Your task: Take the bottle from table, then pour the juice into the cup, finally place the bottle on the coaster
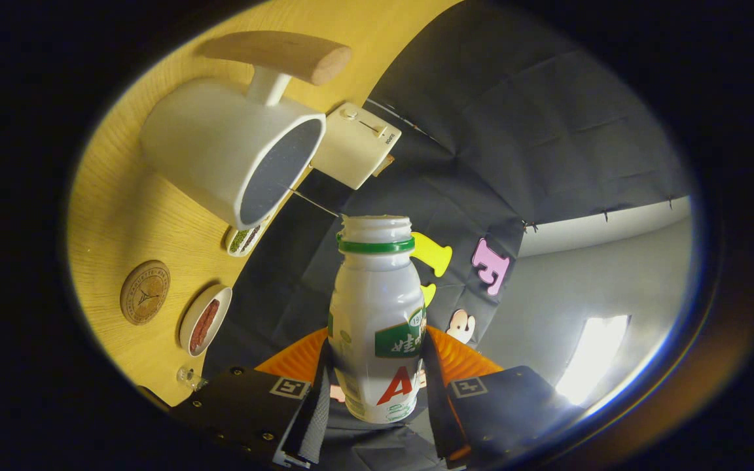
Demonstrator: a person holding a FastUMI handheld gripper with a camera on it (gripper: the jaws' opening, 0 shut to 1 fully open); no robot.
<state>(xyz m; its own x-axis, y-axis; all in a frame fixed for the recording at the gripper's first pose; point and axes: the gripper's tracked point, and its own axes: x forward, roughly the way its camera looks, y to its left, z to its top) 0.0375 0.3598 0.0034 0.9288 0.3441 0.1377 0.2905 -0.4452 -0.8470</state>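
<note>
Gripping the white plastic bottle with a green neck ring (376, 314) between both fingers, my tongs (377, 386) are closed to the width of its body, one finger pressing on each side near the printed label. The bottle's cap is off and its open mouth points away from the fingers, toward the rim of the white ceramic cup (233, 154) just beyond it. I see a thin thread of liquid running between the bottle's mouth and the cup's lip, though I cannot tell how much has gone in. The cup's grey interior faces the bottle, and a pale wooden handle on a white stem (282, 55) juts from its far side.

The whole view is tilted, so the light oak-grain tabletop (135, 203) rises on the left of the fingers. On it, beyond the left finger, lies the round cork coaster with a stamped emblem (144, 292), bare and well apart from the bottle. Just beside the coaster sits a small white dish holding something reddish-brown (205, 320), and nearer the cup a second small white dish with green and dark contents (244, 239). Past the cup stands a cream box-shaped appliance with a slider (356, 144). A small clear glass object (188, 377) rests at the table's edge near the left finger; what it is I cannot tell.
</note>
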